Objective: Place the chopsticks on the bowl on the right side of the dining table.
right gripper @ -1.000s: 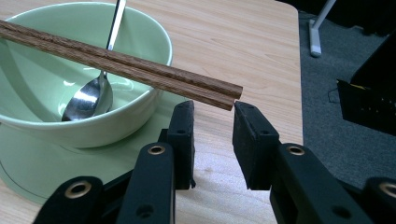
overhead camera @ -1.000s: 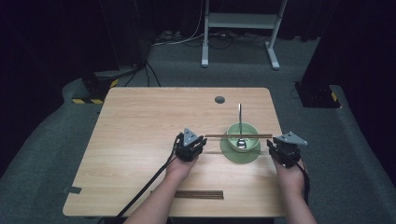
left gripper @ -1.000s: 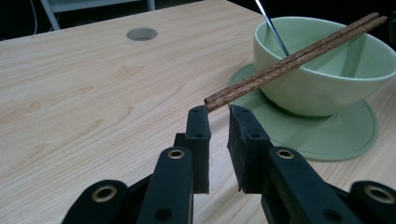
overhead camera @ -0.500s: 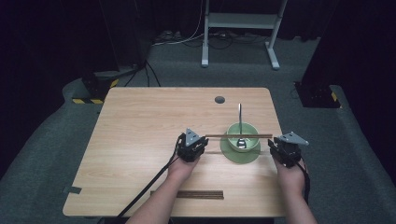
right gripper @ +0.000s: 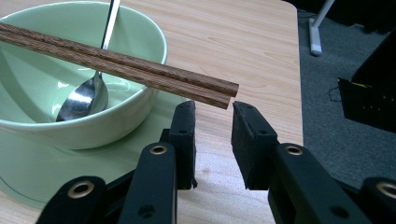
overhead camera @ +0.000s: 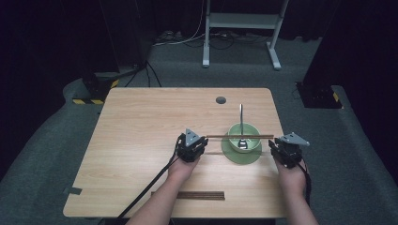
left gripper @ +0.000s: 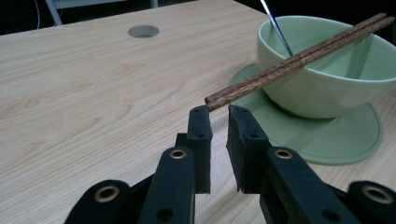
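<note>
A pair of brown wooden chopsticks (overhead camera: 239, 137) lies level across the rim of a pale green bowl (overhead camera: 245, 131), both ends sticking out past it. The bowl stands on a matching green saucer (overhead camera: 234, 154) and holds a metal spoon (overhead camera: 241, 119) leaning on the far rim. My left gripper (overhead camera: 202, 142) sits just short of the chopsticks' left end (left gripper: 219, 95), jaws a narrow gap apart and empty (left gripper: 218, 112). My right gripper (overhead camera: 273, 143) waits at the right end (right gripper: 219, 93), jaws apart with nothing between them (right gripper: 214, 109).
A second pair of chopsticks (overhead camera: 190, 195) lies near the table's front edge. A round cable hole (overhead camera: 220, 100) is in the tabletop behind the bowl. The table's right edge (right gripper: 299, 93) is close to my right gripper. A white metal stand (overhead camera: 241, 21) is on the floor beyond.
</note>
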`<action>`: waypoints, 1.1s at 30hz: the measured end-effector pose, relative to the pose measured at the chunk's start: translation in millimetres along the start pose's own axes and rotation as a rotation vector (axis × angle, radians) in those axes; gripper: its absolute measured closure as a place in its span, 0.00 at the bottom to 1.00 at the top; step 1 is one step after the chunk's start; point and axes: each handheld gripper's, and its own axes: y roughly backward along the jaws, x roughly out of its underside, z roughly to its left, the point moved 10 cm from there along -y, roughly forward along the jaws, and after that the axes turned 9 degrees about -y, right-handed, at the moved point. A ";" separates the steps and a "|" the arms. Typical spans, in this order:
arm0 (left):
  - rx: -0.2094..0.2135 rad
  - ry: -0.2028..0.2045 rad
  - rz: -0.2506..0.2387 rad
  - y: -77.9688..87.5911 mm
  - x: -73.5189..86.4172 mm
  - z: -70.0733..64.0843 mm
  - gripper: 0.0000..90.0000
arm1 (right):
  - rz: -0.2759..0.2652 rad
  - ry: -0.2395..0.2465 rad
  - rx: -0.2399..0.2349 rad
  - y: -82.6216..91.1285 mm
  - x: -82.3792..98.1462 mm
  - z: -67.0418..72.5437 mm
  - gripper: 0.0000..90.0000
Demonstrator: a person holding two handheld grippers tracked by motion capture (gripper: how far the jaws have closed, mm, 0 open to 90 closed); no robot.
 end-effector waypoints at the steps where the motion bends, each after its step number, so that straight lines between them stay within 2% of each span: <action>1: 0.001 0.001 -0.002 -0.3 -0.3 -0.6 0.88 | 0.000 0.000 0.001 0.3 -0.1 -0.4 0.78; 33: -0.018 -0.014 0.002 -0.5 1.3 0.2 0.94 | 0.003 -0.004 0.020 -4.8 0.1 -4.3 0.86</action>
